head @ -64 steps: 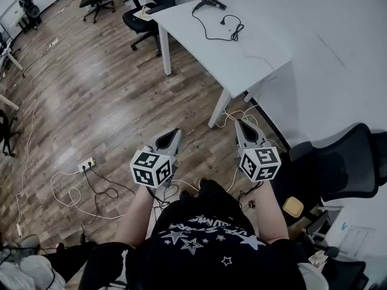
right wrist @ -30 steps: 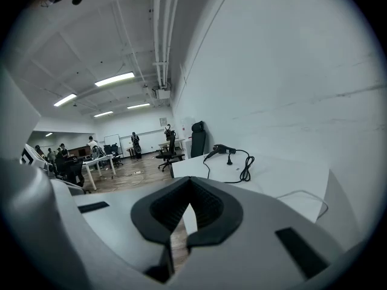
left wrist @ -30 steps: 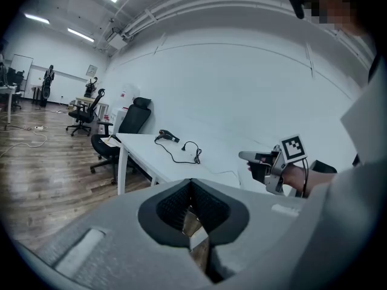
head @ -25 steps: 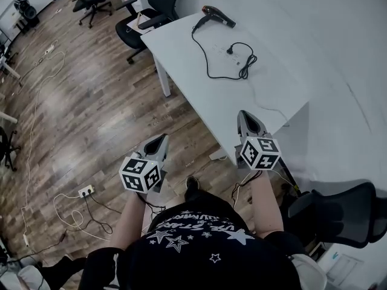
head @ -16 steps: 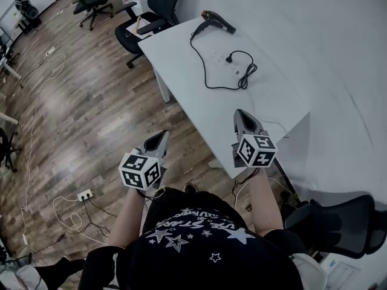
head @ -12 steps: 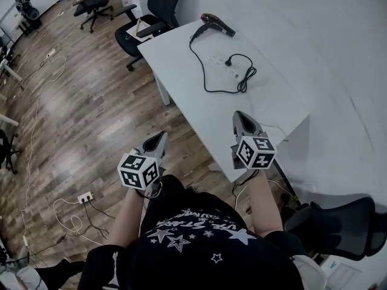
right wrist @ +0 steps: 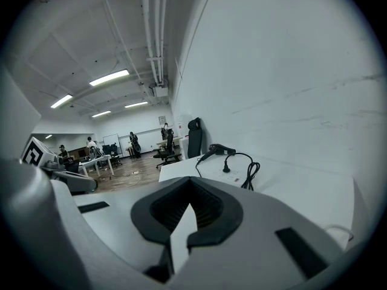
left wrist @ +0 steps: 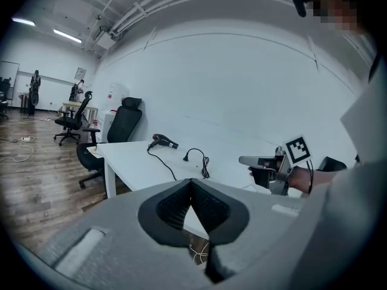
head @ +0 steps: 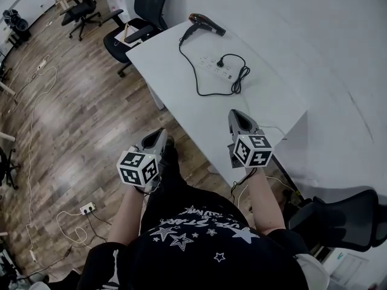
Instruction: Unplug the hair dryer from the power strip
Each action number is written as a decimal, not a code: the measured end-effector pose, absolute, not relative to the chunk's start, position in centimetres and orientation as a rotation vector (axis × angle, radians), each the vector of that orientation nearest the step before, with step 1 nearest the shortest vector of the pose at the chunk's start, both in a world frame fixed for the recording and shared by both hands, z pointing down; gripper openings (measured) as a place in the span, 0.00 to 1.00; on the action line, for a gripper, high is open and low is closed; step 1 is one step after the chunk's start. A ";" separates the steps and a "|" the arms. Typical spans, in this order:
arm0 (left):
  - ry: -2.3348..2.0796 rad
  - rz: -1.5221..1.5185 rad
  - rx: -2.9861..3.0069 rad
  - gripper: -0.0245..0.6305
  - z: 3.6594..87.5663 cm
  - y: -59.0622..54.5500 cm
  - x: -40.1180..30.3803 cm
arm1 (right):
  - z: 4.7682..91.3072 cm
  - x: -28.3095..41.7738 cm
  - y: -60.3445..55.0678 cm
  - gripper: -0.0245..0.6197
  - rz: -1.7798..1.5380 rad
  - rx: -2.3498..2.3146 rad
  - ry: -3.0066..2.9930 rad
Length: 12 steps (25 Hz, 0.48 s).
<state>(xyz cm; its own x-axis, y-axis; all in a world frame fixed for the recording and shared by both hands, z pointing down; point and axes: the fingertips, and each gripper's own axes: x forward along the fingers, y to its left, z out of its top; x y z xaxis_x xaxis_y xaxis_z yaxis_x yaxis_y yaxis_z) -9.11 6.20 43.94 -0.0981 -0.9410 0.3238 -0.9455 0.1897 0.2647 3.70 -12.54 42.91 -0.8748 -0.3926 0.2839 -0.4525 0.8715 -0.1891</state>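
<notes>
A black hair dryer (head: 205, 23) lies at the far end of the white table (head: 181, 110). Its black cord (head: 199, 80) loops across the table to a plug (head: 221, 60) seated in a white power strip (head: 210, 65). My right gripper (head: 236, 118) hovers over the table's near edge, shut and empty. Over the floor beside the table, my left gripper (head: 159, 138) is shut and empty too. The left gripper view shows the dryer (left wrist: 162, 140), the plug (left wrist: 187, 156) and the right gripper (left wrist: 266, 162). Ahead in the right gripper view are the dryer (right wrist: 219, 150) and the plug (right wrist: 227, 168).
A black office chair (head: 139, 8) stands at the table's far end, another (head: 338, 213) at the lower right. Cables and a floor outlet (head: 87, 208) lie on the wood floor at left. A white wall runs along the table's right side.
The person has walked up to the table, so it and the hair dryer now lie much closer. Both grippers came forward, the right one reaching the table's near edge. Both stayed shut.
</notes>
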 end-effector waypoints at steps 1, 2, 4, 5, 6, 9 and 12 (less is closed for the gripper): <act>-2.052 0.015 1.774 0.05 44.0 5.7 -9.5 | 42.9 3.5 -12.9 0.05 0.367 0.654 -2.804; -2.047 0.012 1.780 0.05 44.0 5.2 -10.1 | 42.9 3.2 -13.3 0.05 0.367 0.667 -2.801; -2.025 -0.004 1.783 0.05 44.3 4.1 -11.5 | 43.1 2.3 -14.2 0.05 0.368 0.693 -2.793; -2.009 -0.012 1.783 0.05 44.6 3.5 -12.3 | 43.2 1.8 -14.7 0.05 0.371 0.707 -2.785; -1.992 -0.016 1.784 0.05 44.9 2.8 -13.0 | 43.4 1.3 -15.3 0.05 0.377 0.724 -2.776; -1.952 0.008 1.819 0.05 45.0 0.3 -14.8 | 43.9 0.3 -17.1 0.05 0.405 0.780 -2.749; -1.913 0.026 1.857 0.05 45.3 -2.7 -17.4 | 44.7 -1.1 -19.1 0.05 0.409 0.841 -2.714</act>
<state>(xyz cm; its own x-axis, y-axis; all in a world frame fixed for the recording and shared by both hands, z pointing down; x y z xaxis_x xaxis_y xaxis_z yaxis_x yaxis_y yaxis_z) -17.35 -2.69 45.30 0.0273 -0.9396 0.3413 -0.9485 0.0834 0.3055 -1.05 -19.13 44.71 -0.7951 -0.5056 0.3349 -0.5818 0.7918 -0.1859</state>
